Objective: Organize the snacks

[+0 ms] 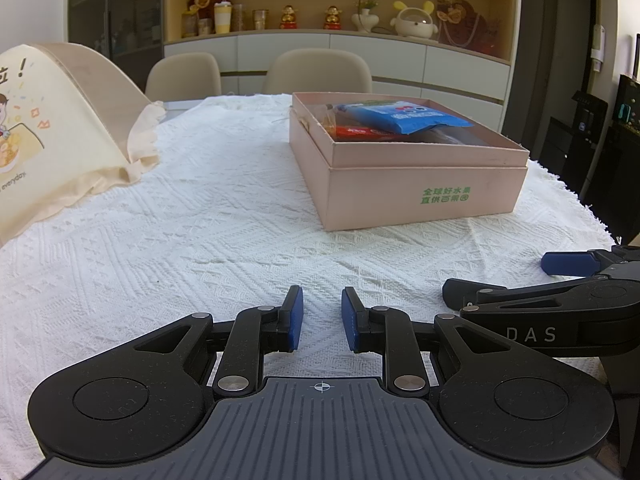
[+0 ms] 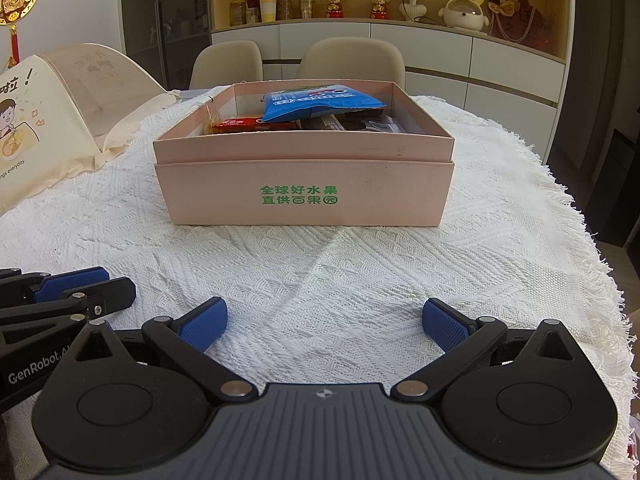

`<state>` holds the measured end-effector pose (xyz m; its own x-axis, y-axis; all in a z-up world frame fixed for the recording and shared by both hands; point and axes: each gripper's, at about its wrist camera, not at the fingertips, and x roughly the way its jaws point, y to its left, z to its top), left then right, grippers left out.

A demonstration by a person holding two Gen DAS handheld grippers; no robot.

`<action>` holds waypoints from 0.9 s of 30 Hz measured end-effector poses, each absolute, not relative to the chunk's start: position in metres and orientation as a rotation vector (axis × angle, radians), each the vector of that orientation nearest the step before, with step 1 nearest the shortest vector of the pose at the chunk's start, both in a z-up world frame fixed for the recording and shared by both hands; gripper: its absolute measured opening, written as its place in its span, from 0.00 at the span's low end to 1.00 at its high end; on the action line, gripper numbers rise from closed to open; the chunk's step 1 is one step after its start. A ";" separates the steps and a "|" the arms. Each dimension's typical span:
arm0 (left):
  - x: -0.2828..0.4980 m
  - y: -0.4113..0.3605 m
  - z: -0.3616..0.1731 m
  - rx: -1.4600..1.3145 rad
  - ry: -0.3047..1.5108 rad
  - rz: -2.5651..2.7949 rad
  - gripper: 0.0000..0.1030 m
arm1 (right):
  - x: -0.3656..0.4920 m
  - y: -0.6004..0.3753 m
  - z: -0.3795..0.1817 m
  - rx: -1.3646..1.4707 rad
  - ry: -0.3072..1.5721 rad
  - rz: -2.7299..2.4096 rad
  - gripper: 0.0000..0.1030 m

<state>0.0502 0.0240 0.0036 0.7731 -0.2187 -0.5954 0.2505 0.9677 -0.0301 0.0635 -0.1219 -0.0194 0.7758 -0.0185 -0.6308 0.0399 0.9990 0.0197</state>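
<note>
A pink cardboard box [image 2: 304,196] with green lettering stands on the white tablecloth; it also shows in the left wrist view [image 1: 420,192]. Inside lie a blue snack packet [image 2: 320,102], a red packet [image 2: 240,123] and dark wrapped snacks [image 2: 360,123]. The blue packet shows in the left wrist view [image 1: 404,116] too. My left gripper [image 1: 321,316] hovers low over the cloth, left of the box, with a narrow gap between its pads and nothing in it. My right gripper [image 2: 325,322] is wide open and empty, in front of the box.
A cream cloth bag [image 1: 48,128] with a cartoon print stands at the left of the table [image 2: 360,272]. Two beige chairs [image 2: 352,60] sit at the far side. Cabinets and shelves with ornaments are behind. The table's fringed right edge [image 2: 592,248] is near.
</note>
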 end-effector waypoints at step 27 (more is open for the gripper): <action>0.051 0.028 0.003 0.042 0.639 -0.264 0.24 | 0.064 -0.122 -0.020 0.033 0.682 -0.032 1.00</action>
